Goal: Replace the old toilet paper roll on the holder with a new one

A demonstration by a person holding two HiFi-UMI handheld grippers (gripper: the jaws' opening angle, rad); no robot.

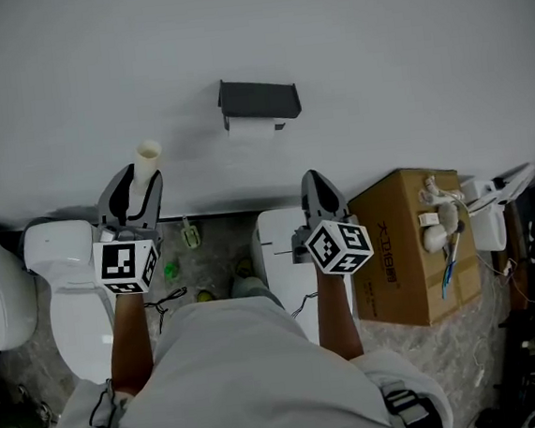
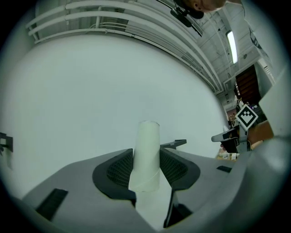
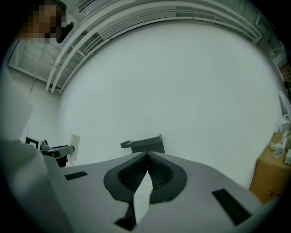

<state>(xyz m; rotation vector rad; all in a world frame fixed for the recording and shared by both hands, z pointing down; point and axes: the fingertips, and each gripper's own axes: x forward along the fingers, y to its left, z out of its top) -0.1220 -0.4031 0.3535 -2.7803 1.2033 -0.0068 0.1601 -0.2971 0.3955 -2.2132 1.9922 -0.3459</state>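
Observation:
A dark grey toilet paper holder (image 1: 258, 99) is fixed to the white wall, and white paper (image 1: 252, 130) shows under its cover. My left gripper (image 1: 139, 180) is shut on a cream cardboard tube (image 1: 149, 158), which stands upright between the pads (image 2: 146, 154), below and left of the holder (image 2: 175, 144). My right gripper (image 1: 313, 179) is shut with nothing between its jaws, just below and right of the holder. In the right gripper view its tips (image 3: 147, 158) meet right under the holder (image 3: 144, 144), and the tube (image 3: 74, 146) shows far left.
A white toilet (image 1: 66, 275) stands on the floor at the left, a second white fixture (image 1: 278, 245) in the middle. A cardboard box (image 1: 398, 247) with white items and a brush on top stands at the right. Small green objects lie on the speckled floor (image 1: 211, 261).

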